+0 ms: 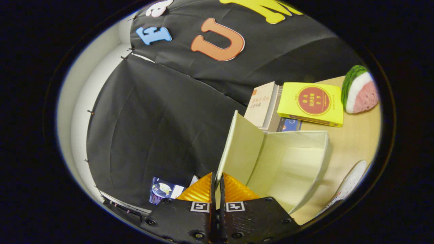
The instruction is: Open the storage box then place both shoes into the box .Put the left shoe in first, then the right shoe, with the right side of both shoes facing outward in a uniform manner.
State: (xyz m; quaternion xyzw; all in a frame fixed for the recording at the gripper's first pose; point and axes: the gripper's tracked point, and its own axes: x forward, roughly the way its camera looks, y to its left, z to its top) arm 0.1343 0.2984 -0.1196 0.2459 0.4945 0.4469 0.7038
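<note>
The cream fabric storage box (305, 169) stands open on the wooden table, tilted in the view, and its inside looks empty. Its lid (242, 145) is raised upright at the box's left side. My gripper (217, 181) is shut on the lid's near edge, which runs in between the two fingers. Beyond the box's right wall, at the table's near side, lies a white object with a dotted surface (352, 183), maybe a shoe; most of it is cut off.
Behind the box a beige book (262, 103) and a yellow book (312, 103) lie on other books. A plush watermelon slice (360, 89) sits to their right on the table (356, 142). Black cloth walls close off the left and back.
</note>
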